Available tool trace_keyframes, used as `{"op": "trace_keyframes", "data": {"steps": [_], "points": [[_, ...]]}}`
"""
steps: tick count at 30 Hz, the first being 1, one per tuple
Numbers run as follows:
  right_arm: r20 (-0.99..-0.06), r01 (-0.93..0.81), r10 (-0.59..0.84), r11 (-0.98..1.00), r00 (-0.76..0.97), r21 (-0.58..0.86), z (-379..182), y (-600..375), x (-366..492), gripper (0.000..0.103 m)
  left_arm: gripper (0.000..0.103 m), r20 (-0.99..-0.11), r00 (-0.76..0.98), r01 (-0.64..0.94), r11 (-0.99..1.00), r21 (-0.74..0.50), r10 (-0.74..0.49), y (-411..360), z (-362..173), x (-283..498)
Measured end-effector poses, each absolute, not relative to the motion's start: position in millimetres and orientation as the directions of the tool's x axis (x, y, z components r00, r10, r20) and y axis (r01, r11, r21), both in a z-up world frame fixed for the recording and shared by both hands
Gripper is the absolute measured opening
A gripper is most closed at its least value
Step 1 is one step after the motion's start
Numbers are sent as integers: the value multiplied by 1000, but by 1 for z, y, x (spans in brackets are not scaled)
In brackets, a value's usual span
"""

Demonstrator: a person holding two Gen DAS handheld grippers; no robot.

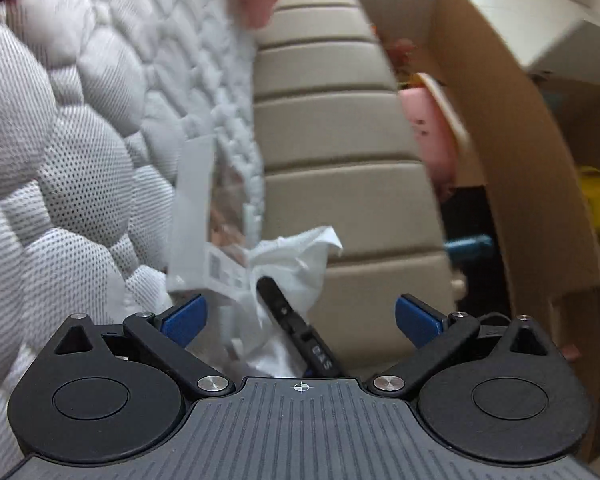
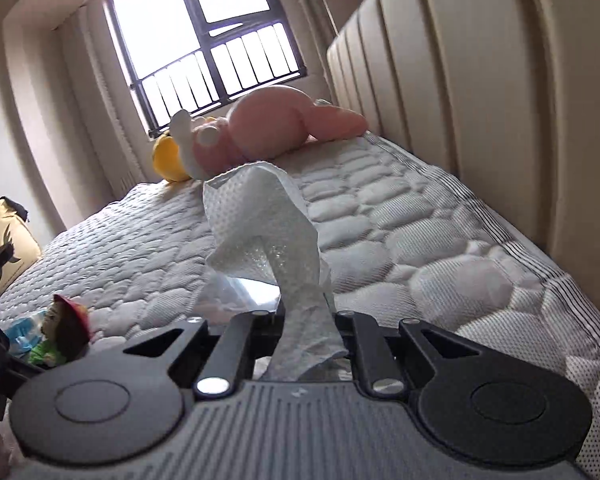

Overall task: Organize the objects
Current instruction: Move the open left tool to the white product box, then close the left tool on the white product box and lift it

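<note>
Two grippers were in play over the quilted white mattress (image 2: 400,216), and only one carried anything. The right gripper (image 2: 306,320) had its jaws pressed together on a crumpled white paper towel (image 2: 268,232), which stood up from between the fingers with its long axis running forward and upward, its loose end flopping toward the pink plush toy (image 2: 284,120) lying near the beige padded headboard (image 2: 480,100). The left gripper (image 1: 300,316) was spread wide and empty, its blue pads (image 1: 186,318) well apart. In the left wrist view the same towel (image 1: 292,264) hung just ahead of that open gripper, between its fingers' lines, wrapped about a black finger of the other tool (image 1: 296,332). Behind it lay a clear plastic packet with a printed label (image 1: 204,220) against the mattress edge. To the right stood an open brown cardboard box (image 1: 520,160) with a pink toy (image 1: 432,132) inside. By my judgement the box lay to the right of the towel, so the right hand, already holding it, was better placed to carry it there. A small red-hatted doll (image 2: 68,328) lay on the mattress at left.
</note>
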State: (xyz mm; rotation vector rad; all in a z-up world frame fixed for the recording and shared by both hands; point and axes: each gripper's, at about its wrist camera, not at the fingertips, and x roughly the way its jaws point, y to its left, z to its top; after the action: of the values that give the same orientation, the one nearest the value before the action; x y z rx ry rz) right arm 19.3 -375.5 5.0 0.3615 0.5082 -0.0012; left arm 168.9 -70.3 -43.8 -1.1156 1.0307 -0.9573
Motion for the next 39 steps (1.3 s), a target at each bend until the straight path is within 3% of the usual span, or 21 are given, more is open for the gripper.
{"op": "trace_keyframes", "data": {"steps": [11,13,18,21,23,27,31,35,39], "points": [[-515,33,161,938,842,346,-21,-384,55,13,103,-503,167,113,524,-844,-848,-160,-31,221],[-509,31,166,934,844,357,-21,-383,58,13,103,-495,179,124,519,-846,-850,-165,-31,227],[-485,-31,266,898,833,439,-24,-375,50,13,103,-381,196,247,422,-872,-904,-154,-33,219],[-478,-91,321,892,818,443,-22,-352,40,13,101,-378,238,342,441,-830,-895,-134,-26,197],[-466,-133,360,882,808,452,-20,-338,33,13,99,-397,317,409,501,-762,-862,-118,-19,181],[-447,-219,450,851,773,477,-17,-312,22,13,84,-434,513,496,669,-554,-740,-86,-5,145],[-460,-198,420,868,782,455,-13,-304,13,14,75,-419,664,486,784,-387,-619,-69,-10,120],[-462,-132,338,897,820,422,-2,-314,12,14,74,-390,693,507,795,-333,-606,-68,-21,110],[-404,-168,355,887,843,429,23,-318,16,14,70,-327,695,607,766,-210,-640,-83,-17,93]]}}
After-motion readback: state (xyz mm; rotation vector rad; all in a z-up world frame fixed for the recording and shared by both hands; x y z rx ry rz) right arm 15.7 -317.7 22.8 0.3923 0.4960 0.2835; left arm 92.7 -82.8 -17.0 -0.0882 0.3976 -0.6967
